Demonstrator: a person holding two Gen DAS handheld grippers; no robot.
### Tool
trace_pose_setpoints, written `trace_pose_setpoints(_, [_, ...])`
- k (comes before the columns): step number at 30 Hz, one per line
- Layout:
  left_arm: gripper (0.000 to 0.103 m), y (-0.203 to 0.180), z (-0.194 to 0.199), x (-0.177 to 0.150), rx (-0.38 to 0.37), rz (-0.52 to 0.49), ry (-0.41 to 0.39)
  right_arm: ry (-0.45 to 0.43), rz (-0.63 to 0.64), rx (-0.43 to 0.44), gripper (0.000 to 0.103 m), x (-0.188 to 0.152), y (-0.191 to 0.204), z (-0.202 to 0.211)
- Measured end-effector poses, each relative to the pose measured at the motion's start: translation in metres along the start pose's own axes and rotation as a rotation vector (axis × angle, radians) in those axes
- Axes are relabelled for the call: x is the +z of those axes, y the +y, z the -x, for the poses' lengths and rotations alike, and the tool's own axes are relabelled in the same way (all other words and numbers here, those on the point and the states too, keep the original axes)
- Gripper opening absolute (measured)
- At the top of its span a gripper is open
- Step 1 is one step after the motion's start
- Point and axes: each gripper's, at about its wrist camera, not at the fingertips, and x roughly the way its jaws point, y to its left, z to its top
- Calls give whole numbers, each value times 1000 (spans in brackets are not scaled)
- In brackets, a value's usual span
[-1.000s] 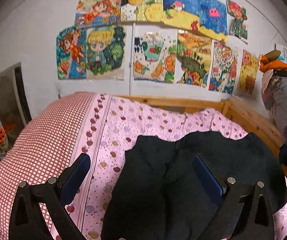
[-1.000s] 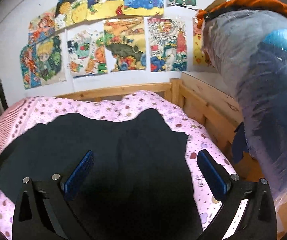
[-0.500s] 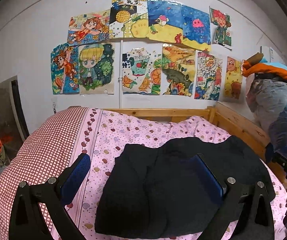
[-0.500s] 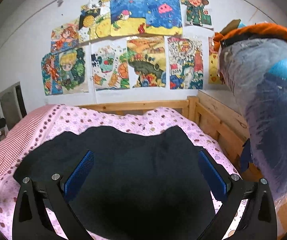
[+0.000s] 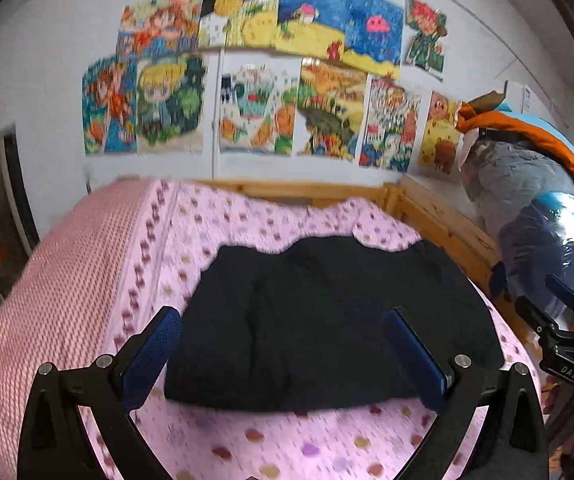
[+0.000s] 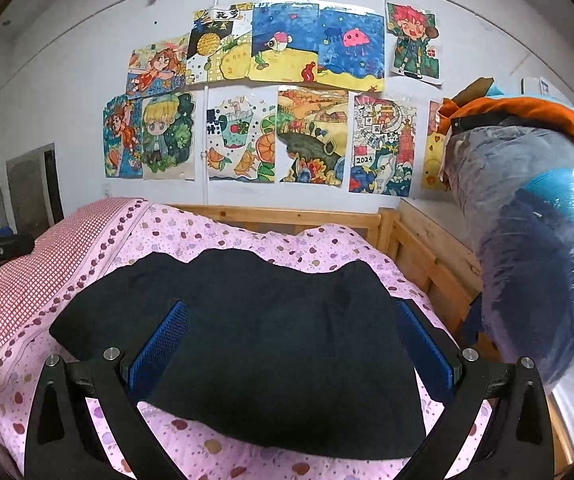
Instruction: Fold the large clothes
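Note:
A black garment (image 5: 327,320) lies folded into a thick block on the pink dotted bedspread (image 5: 247,232). The right wrist view shows the same black garment (image 6: 255,340) on that bedspread (image 6: 287,246). My left gripper (image 5: 283,344) is open and held back above the near edge of the garment, with nothing between its blue pads. My right gripper (image 6: 293,340) is open too, raised over the garment's near side and apart from it. It also shows at the far right of the left wrist view as the right gripper (image 5: 563,320).
A wooden bed frame (image 6: 427,256) runs along the back and right. A red-checked cover (image 5: 59,280) lies on the bed's left side. Plastic-bagged bundles (image 6: 535,248) with an orange cloth on top stand at the right. Children's drawings (image 6: 279,92) cover the wall.
Both grippers have pulled back and up from the garment. It looks smaller and farther off now, and the bedspread's near edge has come into view.

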Motion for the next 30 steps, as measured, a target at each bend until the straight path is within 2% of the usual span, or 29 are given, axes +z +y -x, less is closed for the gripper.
trace_pose_setpoints(6, [103, 10, 3, -12, -24, 91, 138, 10, 14, 7, 101, 1, 12, 25])
trace_pose_setpoints(9, [103, 13, 9, -15, -8, 95, 144, 9, 6, 32, 101, -2, 15, 37])
trace_pose_setpoints(15, [103, 11, 35, -21, 17, 53, 54, 11, 0, 42, 101, -8, 20, 54])
trace_pose_setpoints(23, [103, -19, 59, -45, 28, -114, -40, -34, -31, 41, 101, -16, 19, 84])
trace_pose_setpoints(28, [103, -28, 82, -58, 16, -126, -135, -58, -35, 43, 101, -24, 25, 102])
trace_pose_setpoints(30, [103, -31, 89, -63, 36, -137, -153, -60, -34, 42, 101, -27, 27, 108])
